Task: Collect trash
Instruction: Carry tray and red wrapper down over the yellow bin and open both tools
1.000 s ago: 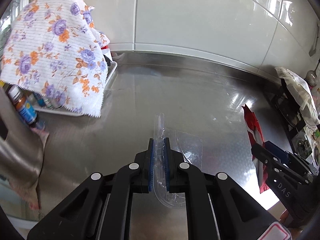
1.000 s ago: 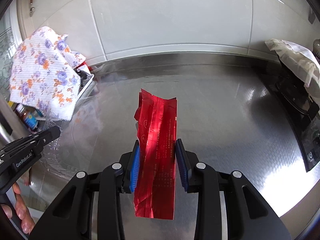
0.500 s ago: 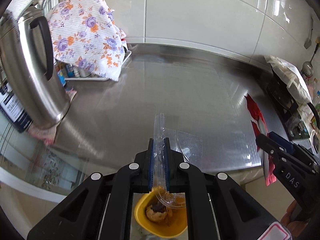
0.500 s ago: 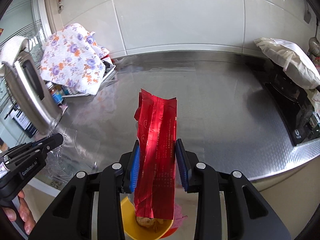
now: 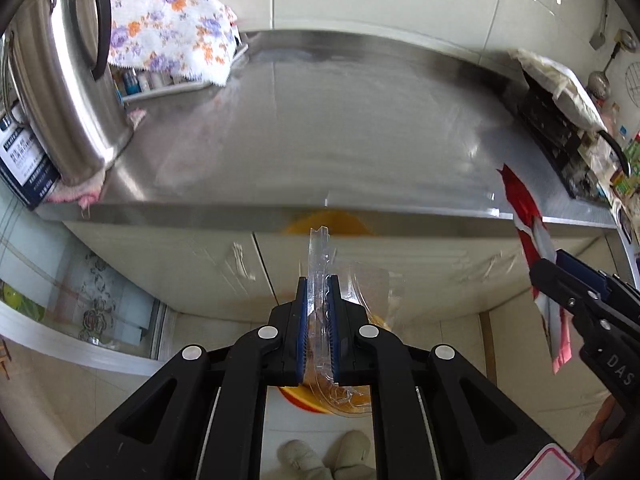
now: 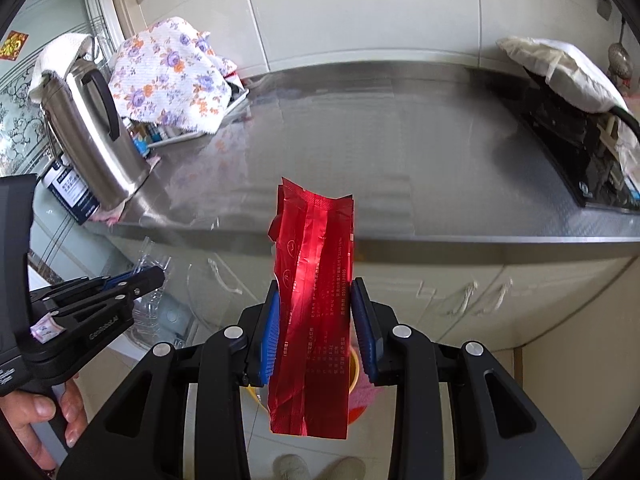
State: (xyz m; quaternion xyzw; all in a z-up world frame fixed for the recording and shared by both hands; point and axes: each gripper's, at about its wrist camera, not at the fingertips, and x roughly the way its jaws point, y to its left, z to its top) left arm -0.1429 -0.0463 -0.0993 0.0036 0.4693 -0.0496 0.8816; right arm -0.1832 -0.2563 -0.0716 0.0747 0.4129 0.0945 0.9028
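Note:
My left gripper (image 5: 319, 280) is shut on a crumpled clear plastic package (image 5: 320, 256) that sticks up between its blue pads. My right gripper (image 6: 316, 284) is shut on a long red foil wrapper (image 6: 314, 292), which also shows at the right of the left wrist view (image 5: 528, 220). Both grippers hang in front of the steel counter's (image 5: 320, 132) front edge, over the floor. A yellow bin (image 5: 340, 398) sits low behind the left fingers; in the right wrist view the bin (image 6: 354, 372) is mostly hidden by the wrapper. The left gripper (image 6: 156, 276) appears at the left there.
A steel kettle (image 5: 60, 92) stands at the counter's left end, with a floral cloth (image 5: 168, 28) over a tray behind it. A black stove (image 6: 576, 148) with a white bag (image 6: 560, 72) lies at the right. Pale cabinet doors (image 5: 360, 264) face me; slippers (image 5: 324, 456) show on the floor.
Both grippers have pulled back off the counter and sunk a little, still holding the plastic and the red wrapper. The counter's front edge, cabinets, floor and yellow bin have come into view.

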